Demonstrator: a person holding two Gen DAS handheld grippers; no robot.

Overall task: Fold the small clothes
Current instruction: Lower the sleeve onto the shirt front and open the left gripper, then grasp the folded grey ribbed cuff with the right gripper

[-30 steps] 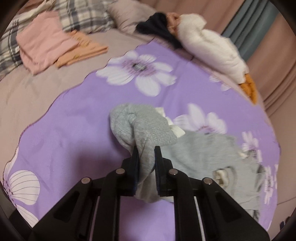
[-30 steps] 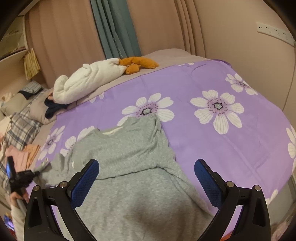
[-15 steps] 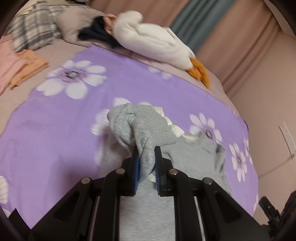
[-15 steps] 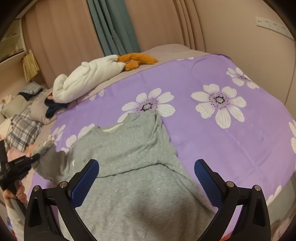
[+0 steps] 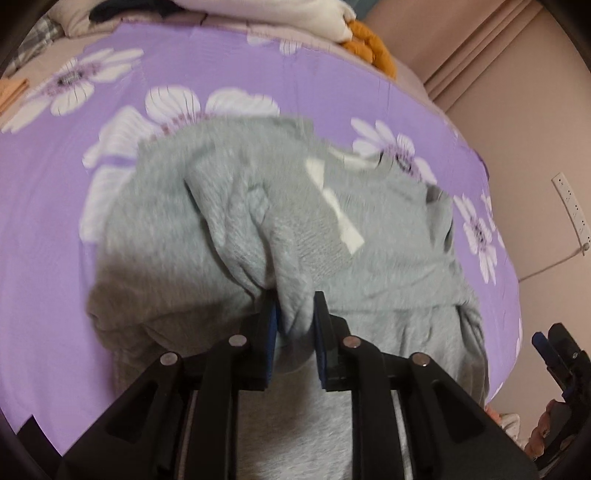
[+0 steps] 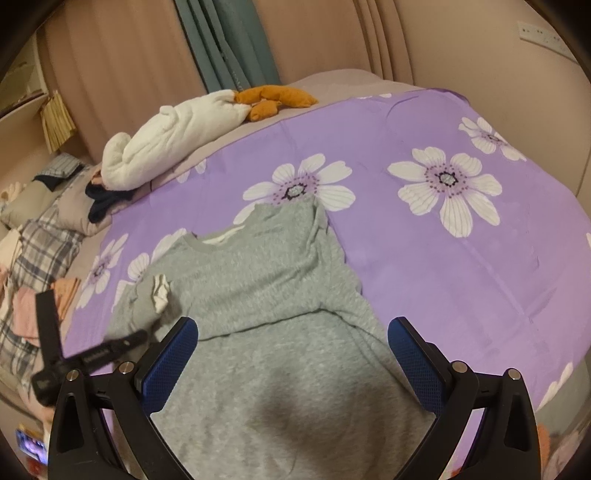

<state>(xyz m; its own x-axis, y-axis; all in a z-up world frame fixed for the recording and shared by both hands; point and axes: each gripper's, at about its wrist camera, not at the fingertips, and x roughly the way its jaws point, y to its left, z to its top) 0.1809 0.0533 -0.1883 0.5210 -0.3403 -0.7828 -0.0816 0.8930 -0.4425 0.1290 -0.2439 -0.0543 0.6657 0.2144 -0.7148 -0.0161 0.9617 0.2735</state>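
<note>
- Grey sweatshirt (image 6: 280,280) spread flat on the purple floral bedsheet (image 6: 443,258), neckline toward the far side of the bed, hem end running under the right-wrist camera.
- Left sleeve (image 5: 266,236) lifted and carried over the body of the sweatshirt, white cuff lining (image 5: 343,218) showing at its end.
- Left gripper (image 5: 295,325) narrow, jaws just starting to part, a fold of the grey sleeve still between the blue pads (image 5: 272,332); fabric touching at least the left pad, contact on the right pad hard to judge through the blur.
- Seen from the right wrist, left gripper (image 6: 122,343) blurred at the left edge, hovering low over the sweatshirt's near-left side.
- Right gripper (image 6: 291,354) spread wide, blue pads (image 6: 170,365) far apart, nothing between them but the sweatshirt lying below; no contact visible.
- From the left wrist, right gripper (image 5: 557,358) at the right edge beside the bed, part of a hand (image 5: 546,435) below it.
- White plush toy (image 6: 170,140) with orange feet (image 6: 273,99) lying along the far edge of the bed, well apart from the sweatshirt.
- Dark garment (image 6: 103,203) just beside the plush's near end.
- Plaid fabric (image 6: 40,251) and folded pink and peach clothes (image 6: 40,299) at the left side of the bed.
- Beige and teal curtains (image 6: 221,40) behind the bed; wall socket strip (image 6: 539,35) upper right.
</note>
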